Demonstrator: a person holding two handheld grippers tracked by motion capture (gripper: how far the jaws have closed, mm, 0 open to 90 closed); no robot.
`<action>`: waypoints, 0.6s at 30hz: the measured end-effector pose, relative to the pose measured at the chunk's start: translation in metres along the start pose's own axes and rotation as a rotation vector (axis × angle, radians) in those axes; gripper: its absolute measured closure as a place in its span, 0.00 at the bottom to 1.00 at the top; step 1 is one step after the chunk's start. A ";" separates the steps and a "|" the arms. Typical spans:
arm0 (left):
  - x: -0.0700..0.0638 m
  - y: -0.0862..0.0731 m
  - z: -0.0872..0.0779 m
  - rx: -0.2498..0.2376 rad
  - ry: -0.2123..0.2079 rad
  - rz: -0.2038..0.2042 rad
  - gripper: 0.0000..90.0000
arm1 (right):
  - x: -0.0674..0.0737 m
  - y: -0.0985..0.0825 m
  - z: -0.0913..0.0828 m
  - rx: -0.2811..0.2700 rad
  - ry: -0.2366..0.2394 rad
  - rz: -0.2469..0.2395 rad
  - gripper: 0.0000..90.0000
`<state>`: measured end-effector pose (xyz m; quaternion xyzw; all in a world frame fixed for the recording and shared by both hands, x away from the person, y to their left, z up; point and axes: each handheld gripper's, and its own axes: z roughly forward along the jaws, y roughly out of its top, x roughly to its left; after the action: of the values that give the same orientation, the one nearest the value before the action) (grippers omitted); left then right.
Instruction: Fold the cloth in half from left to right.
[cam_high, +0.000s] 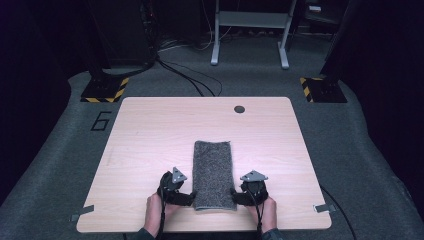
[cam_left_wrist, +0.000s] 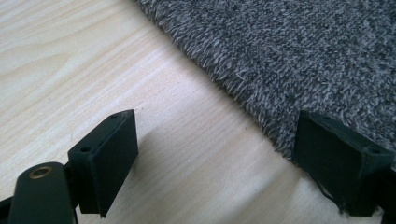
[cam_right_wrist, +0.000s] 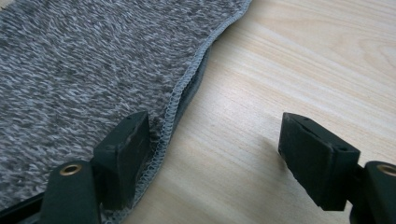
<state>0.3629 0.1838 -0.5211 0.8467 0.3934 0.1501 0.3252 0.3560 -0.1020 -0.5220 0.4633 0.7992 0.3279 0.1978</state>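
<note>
High view looks forward and down over the whole table (cam_high: 150, 130). Both gripper views sit close above the tabletop, each sharing the grey towel's (cam_high: 212, 172) near edge.

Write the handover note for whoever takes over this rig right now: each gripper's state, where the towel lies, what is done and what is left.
Left gripper: open, at the towel's near left corner, one jaw over the cloth edge, nothing gripped.
Right gripper: open, at the near right corner, straddling the stitched hem.
Grey towel: a long folded strip lying flat mid-table.
Done: both grippers placed at the near corners.
Left: probably close on both corners, then fold further.
</note>
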 end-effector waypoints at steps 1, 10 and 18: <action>0.000 0.000 0.000 -0.011 -0.004 -0.006 0.15 | 0.000 0.000 0.000 -0.002 -0.003 -0.001 0.26; 0.027 0.012 -0.007 -0.052 -0.025 -0.068 0.12 | -0.022 0.021 -0.006 -0.085 -0.017 -0.010 0.20; 0.059 0.040 -0.007 -0.099 0.006 -0.122 0.11 | -0.042 0.053 0.011 -0.043 0.040 -0.013 0.09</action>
<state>0.4208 0.2128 -0.4891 0.8036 0.4374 0.1519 0.3740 0.4158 -0.1161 -0.4919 0.4469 0.7988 0.3530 0.1939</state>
